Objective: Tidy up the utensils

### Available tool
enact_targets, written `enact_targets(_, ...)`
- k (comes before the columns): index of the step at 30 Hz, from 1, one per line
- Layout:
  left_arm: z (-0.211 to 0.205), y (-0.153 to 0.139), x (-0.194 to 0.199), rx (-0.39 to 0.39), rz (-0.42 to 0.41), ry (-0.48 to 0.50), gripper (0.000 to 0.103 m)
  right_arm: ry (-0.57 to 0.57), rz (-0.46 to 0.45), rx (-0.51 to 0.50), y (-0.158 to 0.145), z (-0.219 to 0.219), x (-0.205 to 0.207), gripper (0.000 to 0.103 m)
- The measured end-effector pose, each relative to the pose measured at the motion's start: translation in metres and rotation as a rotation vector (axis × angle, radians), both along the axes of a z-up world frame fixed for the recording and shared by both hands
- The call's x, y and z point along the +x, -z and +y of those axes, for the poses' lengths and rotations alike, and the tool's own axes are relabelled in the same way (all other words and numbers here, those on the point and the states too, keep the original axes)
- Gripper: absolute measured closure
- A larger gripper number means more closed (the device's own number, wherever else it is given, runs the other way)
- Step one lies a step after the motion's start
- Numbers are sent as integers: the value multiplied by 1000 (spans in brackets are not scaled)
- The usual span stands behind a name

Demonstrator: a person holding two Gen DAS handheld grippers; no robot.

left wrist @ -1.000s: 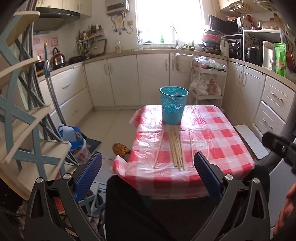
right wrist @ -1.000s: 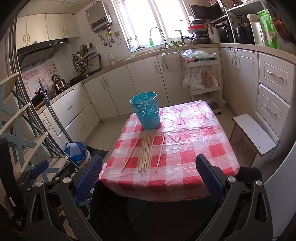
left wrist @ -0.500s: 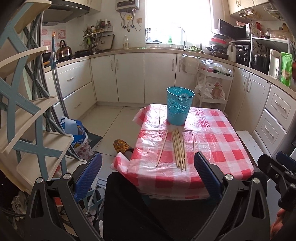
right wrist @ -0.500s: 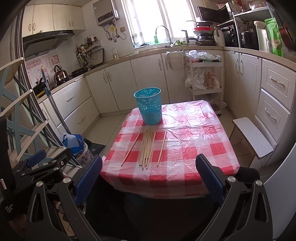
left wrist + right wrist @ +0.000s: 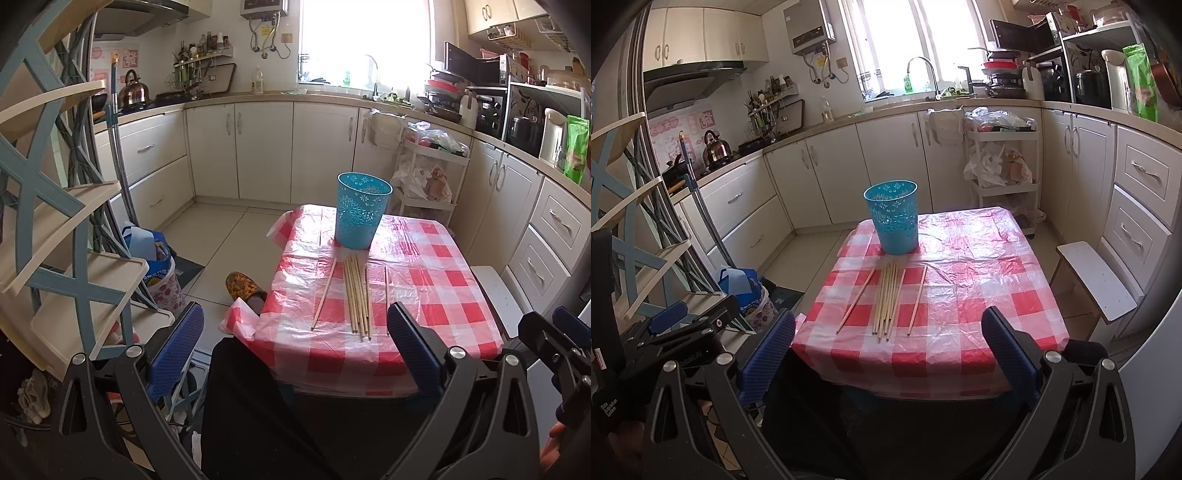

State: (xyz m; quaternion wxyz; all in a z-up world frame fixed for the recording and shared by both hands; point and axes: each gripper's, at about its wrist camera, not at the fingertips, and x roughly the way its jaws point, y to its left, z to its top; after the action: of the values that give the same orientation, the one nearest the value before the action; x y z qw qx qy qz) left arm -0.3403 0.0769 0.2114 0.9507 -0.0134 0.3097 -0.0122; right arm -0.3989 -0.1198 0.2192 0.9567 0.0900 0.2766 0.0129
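Grippers, left (image 5: 295,343) and right (image 5: 888,345), wide open, level, short of table (image 5: 424,295).

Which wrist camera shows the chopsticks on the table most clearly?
The right wrist view: the chopsticks lie unobstructed and spread apart, a middle bundle with single sticks on either side. The left wrist view shows the same chopsticks, but its right finger overlaps the end of the rightmost stick.

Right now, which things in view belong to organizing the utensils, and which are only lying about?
For the job:
- chopsticks lying on the table
- blue basket standing behind them
- left gripper and right gripper, both open

Just lying about:
- slipper on the floor
- kettle
- white stool
- shopping bag
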Motion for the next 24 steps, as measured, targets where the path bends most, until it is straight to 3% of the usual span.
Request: enact_targets(24,-2,8,1,-13,36,19,8,-9,12,-6,-1,3,-1,6)
